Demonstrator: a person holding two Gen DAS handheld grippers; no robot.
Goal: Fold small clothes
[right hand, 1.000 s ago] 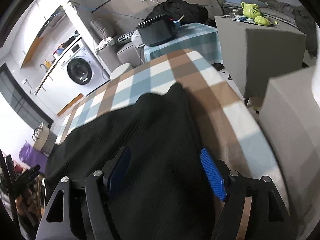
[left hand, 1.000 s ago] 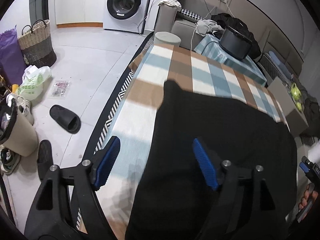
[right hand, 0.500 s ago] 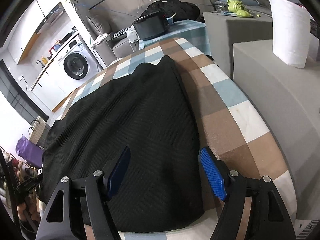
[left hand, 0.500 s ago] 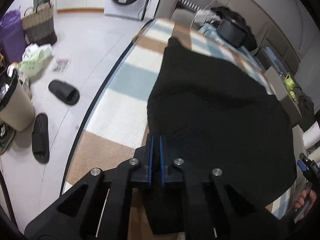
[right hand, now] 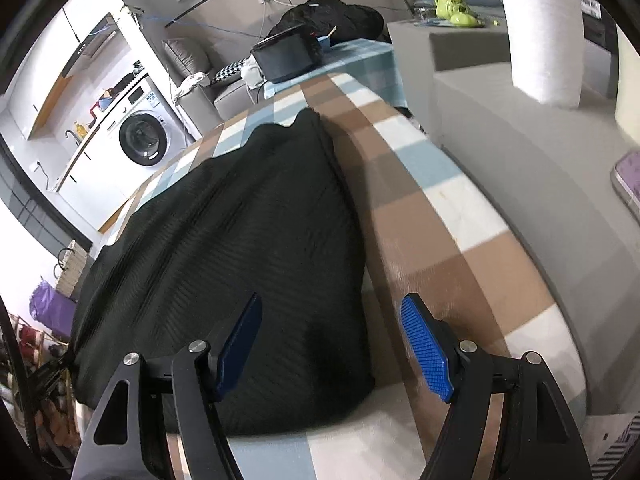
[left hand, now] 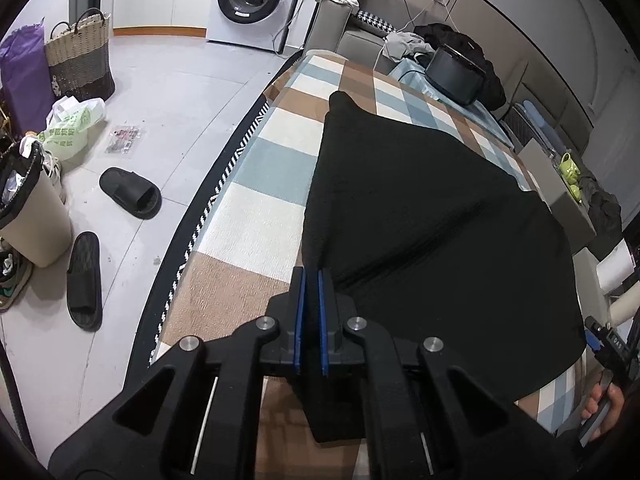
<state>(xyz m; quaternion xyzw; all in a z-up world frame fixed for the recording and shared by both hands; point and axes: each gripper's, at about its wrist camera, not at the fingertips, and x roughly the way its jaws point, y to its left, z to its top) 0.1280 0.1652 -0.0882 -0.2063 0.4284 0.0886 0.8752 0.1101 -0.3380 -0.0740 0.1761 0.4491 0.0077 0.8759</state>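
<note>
Left wrist view first: our left gripper (left hand: pixel 309 322) has its blue pads pinched tight on the near left corner of the black knit cloth (left hand: pixel 420 216), down at about 6 o'clock in the picture. The cloth lies spread out on the checked table cover (left hand: pixel 256 184) and reaches up toward 12 o'clock, where one corner pokes up in a little point. We think the cloth is soft and floppy and not heavy, so it will sag and bend wherever we lift it. It looks thick and a bit fuzzy, so it should not slip out of the pads. In the right wrist view, our right gripper (right hand: pixel 332 348) has its fingers spread wide apart and holds nothing. The cloth (right hand: pixel 224 248) lies under its left pad, and its near right corner sits between the pads at about 6 o'clock. We think that corner is the good place to grab next.
</note>
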